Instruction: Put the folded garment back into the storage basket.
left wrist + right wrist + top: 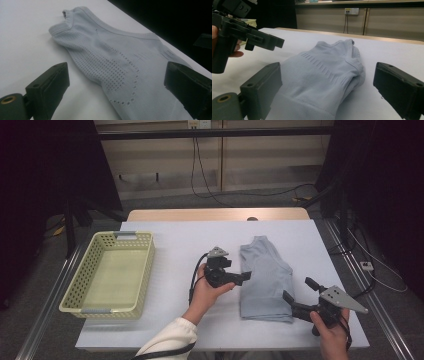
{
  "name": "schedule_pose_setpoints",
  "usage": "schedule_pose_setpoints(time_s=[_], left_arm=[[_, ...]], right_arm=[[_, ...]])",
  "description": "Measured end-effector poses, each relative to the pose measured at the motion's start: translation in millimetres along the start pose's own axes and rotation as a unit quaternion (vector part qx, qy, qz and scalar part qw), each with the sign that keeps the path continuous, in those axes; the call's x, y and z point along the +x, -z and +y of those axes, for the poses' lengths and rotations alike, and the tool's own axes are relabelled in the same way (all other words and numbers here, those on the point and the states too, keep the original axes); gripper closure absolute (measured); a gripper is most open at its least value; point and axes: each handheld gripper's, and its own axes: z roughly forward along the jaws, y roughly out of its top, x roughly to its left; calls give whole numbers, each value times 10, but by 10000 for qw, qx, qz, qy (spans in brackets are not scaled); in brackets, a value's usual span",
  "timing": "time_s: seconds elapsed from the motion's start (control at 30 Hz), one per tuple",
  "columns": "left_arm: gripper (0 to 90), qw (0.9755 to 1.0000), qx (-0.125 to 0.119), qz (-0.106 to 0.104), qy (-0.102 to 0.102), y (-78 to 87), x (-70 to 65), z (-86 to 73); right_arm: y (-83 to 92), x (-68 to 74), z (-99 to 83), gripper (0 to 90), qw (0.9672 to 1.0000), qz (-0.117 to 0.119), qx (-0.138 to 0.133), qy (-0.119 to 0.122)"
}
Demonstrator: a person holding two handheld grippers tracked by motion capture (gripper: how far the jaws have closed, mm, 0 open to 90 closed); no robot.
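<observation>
Smooth pale table [165,245] carries a folded grey knit top [265,277], ribbed and perforated, at centre-right. Both black blocky tongs, left [245,276] and right [298,289], gape wide beside it. Perforated plastic basket [90,270] sits far left.

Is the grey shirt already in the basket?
No: in the high view the folded grey shirt lies on the table between the two grippers, and the yellow basket at the left holds nothing.

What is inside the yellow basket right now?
The basket appears empty: its bare floor shows through the open top in the high view. The near wall hides a thin strip of floor just behind it. The folded grey garment lies on the table, outside the basket.
</observation>
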Motion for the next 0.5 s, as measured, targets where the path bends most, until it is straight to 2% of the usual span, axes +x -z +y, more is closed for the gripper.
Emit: schedule_pose_setpoints(time_s=[0.27, 0.5], left_arm=[[68, 9997, 185, 59, 177, -127, 34, -87], [93, 9992, 386, 106, 14, -209, 24, -141]], right_arm=[[-1, -4, -2, 87, 10000, 4, 6, -14], [-2, 2, 0, 87, 10000, -6, -6, 19]])
